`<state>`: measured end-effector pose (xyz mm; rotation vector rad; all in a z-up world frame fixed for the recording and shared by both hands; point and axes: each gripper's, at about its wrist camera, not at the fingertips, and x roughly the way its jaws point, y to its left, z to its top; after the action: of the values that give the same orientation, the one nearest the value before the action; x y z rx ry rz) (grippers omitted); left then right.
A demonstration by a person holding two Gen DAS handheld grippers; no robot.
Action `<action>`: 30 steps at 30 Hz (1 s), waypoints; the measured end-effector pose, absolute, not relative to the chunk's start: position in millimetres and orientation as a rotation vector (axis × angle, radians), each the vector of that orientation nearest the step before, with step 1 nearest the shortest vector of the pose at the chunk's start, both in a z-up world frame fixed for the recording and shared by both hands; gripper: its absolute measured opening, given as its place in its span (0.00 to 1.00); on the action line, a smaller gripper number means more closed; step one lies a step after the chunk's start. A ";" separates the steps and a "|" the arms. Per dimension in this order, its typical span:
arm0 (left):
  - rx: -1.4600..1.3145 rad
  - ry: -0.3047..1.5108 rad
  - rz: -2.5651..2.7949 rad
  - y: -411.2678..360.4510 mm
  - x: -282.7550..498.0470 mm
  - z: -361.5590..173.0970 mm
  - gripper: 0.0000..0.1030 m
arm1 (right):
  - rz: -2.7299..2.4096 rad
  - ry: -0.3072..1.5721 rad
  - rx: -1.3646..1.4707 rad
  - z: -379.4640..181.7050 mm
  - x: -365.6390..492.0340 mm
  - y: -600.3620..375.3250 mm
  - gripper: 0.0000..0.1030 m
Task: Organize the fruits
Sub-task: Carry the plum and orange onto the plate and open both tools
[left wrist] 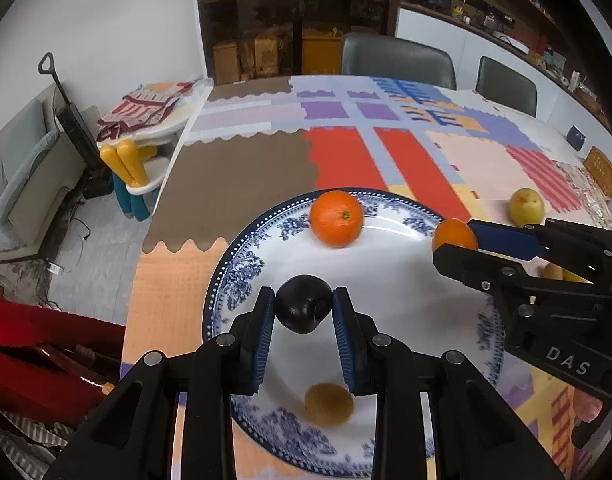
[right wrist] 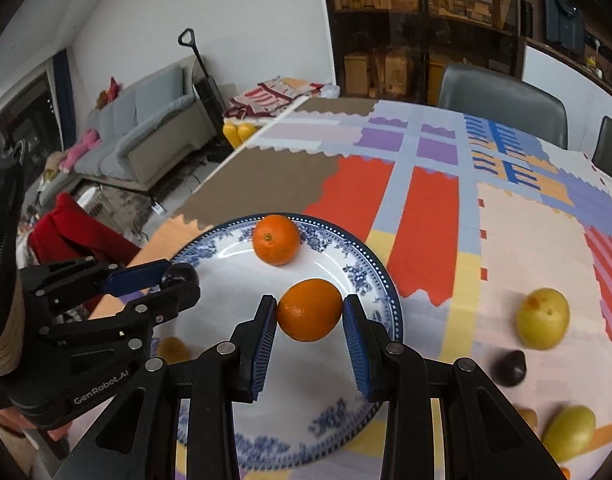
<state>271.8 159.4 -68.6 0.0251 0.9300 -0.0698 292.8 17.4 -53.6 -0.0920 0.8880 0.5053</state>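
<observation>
Fruit sits on and around a round white porcelain plate with a blue floral rim [right wrist: 370,264]: a loose orange [right wrist: 275,239] at its far edge, a small brown kiwi [left wrist: 329,404] at its near side. The left gripper [left wrist: 303,308] has its jaws clenched on a dark purple plum [left wrist: 303,309] over the plate's middle, while the right gripper [right wrist: 310,312] grasps a second orange [right wrist: 309,310] above the plate's right part. To the right, on the patchwork-covered desk [right wrist: 526,232], lie a yellow pear [right wrist: 542,318], another dark plum [right wrist: 509,367] and a second yellow pear [right wrist: 569,432].
</observation>
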 end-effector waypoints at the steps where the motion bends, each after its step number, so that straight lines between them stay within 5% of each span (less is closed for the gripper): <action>1: 0.025 0.937 -0.068 160.3 274.3 -70.9 0.28 | 0.501 0.896 -0.099 -56.7 296.1 19.6 0.34; 19: 0.012 0.989 -0.060 166.7 290.9 -86.3 0.29 | 0.471 0.971 -0.117 -84.3 318.8 31.2 0.35; 30: 0.023 0.894 -0.028 156.6 254.3 -48.0 0.46 | 0.458 0.885 -0.087 -51.6 291.5 9.2 0.43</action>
<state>254.3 156.6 -48.0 0.0226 0.8942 -0.0282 291.5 9.2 -51.6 -0.0866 0.8854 0.4585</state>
